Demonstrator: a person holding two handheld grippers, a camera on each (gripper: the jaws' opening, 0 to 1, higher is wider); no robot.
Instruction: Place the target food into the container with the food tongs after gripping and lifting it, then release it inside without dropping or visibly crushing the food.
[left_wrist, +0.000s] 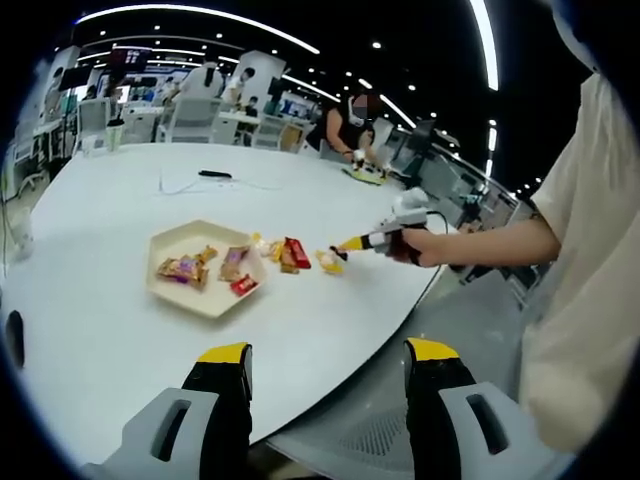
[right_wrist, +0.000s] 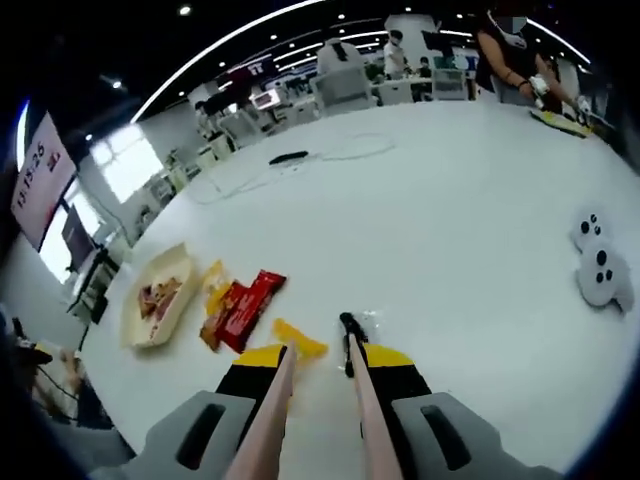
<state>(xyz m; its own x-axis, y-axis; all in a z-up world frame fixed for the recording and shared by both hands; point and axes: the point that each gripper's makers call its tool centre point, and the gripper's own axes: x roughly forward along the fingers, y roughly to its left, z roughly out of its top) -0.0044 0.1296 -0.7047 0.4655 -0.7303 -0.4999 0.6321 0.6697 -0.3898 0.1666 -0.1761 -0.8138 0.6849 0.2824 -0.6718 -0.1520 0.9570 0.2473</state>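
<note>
A beige tray (left_wrist: 170, 240) holding several wrapped snacks sits on the white table (left_wrist: 120, 330); the right gripper view shows the tray (right_wrist: 135, 325) at the left. Beside it lie loose snacks: a red packet (right_wrist: 248, 302) and a small yellow snack (right_wrist: 302, 339). My right gripper (right_wrist: 323, 358) is shut on the food tongs (right_wrist: 352, 345), whose two arms stand apart, tips around the yellow snack's near end. From the left gripper view, the right gripper (left_wrist: 385, 238) points its tongs (left_wrist: 340, 252) at the yellow snack (left_wrist: 327, 263). My left gripper (left_wrist: 330, 355) hangs open over the near table edge.
A white game controller (right_wrist: 600, 265) lies to the right on the table. A black item with a cable (left_wrist: 213, 174) lies farther back. A person sits at the far side (left_wrist: 350, 125). The table's near edge (left_wrist: 380, 325) curves past my left jaws.
</note>
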